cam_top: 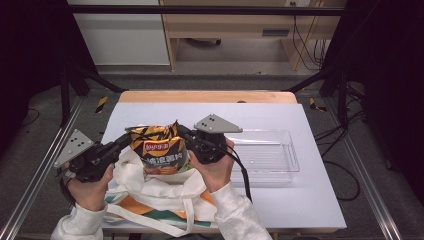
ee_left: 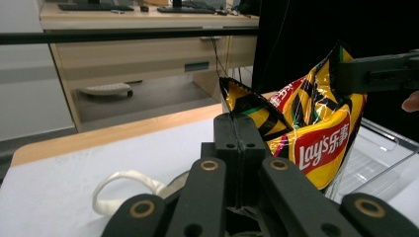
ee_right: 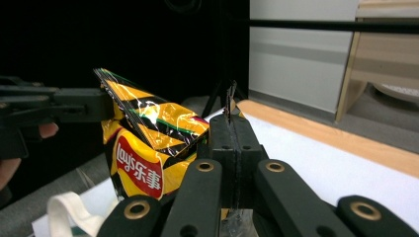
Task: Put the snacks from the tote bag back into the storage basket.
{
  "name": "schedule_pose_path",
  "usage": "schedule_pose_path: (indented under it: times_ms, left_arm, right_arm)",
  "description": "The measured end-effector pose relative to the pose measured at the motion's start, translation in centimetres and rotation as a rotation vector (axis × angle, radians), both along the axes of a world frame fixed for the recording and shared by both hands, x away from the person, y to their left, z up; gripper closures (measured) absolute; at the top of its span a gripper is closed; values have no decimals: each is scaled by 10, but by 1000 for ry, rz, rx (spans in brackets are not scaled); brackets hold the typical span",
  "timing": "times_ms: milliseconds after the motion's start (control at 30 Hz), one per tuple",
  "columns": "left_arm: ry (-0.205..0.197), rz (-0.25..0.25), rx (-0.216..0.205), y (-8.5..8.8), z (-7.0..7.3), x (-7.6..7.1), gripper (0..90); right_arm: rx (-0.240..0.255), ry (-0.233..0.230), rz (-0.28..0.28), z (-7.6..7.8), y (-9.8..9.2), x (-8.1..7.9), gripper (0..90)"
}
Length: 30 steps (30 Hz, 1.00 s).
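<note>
Chip bag [cam_top: 161, 150]: held upright above tote bag [cam_top: 150, 197], left gripper [cam_top: 125, 137] and right gripper [cam_top: 186, 134] fingers clenched on its top corners; clear tray [cam_top: 280, 172] beside, on tabletop [cam_top: 310, 200].

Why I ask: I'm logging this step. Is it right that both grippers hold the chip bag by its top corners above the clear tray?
Not quite. Both the left gripper and the right gripper do pinch the chip bag at its top corners, but the high view shows it above the tote bag, not the clear tray, which lies off to the right.
</note>
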<state>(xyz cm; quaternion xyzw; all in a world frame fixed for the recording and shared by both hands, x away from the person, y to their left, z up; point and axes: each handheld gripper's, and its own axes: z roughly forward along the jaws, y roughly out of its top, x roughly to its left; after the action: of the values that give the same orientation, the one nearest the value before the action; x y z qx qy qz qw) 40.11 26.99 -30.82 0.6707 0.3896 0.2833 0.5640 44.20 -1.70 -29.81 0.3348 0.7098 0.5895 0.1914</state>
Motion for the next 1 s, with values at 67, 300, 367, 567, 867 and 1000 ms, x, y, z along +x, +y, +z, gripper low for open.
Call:
schedule_pose_path:
  times_ms: [67,300,367,567,867,1000]
  left_arm:
    - [-9,-3,-10,0,4,-1,900]
    - [-29,-16,-27,-7,16,1,900]
    - [-33,-16,-20,-11,21,2,900]
    - [-57,-24,-4,-24,39,6,900]
    - [-70,-45,-5,-43,54,14,900]
    - [-76,-56,-1,-53,58,17,900]
  right_arm:
    - [8,-13,0,7,-2,-1,900]
    - [9,-49,-20,23,-7,-4,900]
    - [8,-59,-29,26,-10,-4,900]
    - [20,-74,-50,38,-22,-5,900]
    - [16,-112,-90,57,-39,-6,900]
    - [23,-117,-109,61,-48,-5,900]
